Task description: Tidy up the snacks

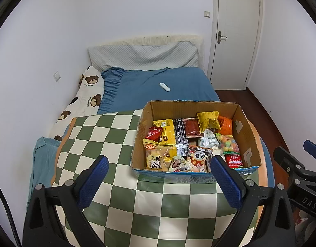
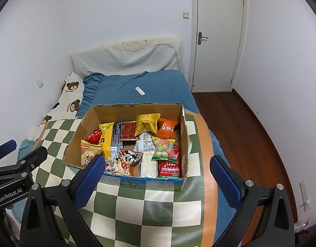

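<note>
An open cardboard box [image 1: 249, 135] [image 2: 184, 135] stands on a green-and-white checked mat [image 1: 108, 135] [image 2: 149, 201] on the bed. It holds several snack packets: a yellow bag [image 1: 207, 119] [image 2: 146, 121], an orange bag [image 1: 226, 123] [image 2: 167, 127], a panda packet [image 1: 198, 158] [image 2: 129, 160], a candy bag [image 1: 229, 144] [image 2: 163, 148] and a red packet [image 1: 234, 160] [image 2: 170, 164]. My left gripper [image 1: 160, 179] is open and empty, just before the box's near wall. My right gripper [image 2: 158, 179] is open and empty, at the box's near wall.
A blue bedsheet [image 1: 153, 94] [image 2: 158, 90] carries a white remote [image 1: 164, 86] [image 2: 139, 90]. A bear-print pillow [image 1: 86, 94] [image 2: 69, 94] lies along the left wall. A closed white door [image 1: 236, 33] [image 2: 217, 35] and dark wood floor [image 2: 246, 133] are at right.
</note>
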{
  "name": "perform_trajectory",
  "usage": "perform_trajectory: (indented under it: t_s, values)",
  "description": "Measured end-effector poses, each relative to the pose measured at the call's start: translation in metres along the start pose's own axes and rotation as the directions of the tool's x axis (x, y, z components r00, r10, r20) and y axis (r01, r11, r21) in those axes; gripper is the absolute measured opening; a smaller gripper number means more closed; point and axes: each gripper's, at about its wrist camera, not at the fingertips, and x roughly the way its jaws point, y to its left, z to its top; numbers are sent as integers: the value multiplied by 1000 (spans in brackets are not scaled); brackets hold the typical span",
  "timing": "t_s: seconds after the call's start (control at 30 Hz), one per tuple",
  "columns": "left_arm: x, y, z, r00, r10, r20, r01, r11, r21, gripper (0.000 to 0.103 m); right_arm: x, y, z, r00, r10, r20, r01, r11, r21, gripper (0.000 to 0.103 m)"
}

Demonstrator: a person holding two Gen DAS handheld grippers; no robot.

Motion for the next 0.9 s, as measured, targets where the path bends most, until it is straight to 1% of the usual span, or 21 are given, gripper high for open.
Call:
perform_trajectory:
  t_s: [0.9]
  values:
    - [-2, 1, 1, 1000, 0, 1, 0, 1000, -9, 101, -3, 3, 0, 1000, -3, 5, 3, 1000, -2, 103]
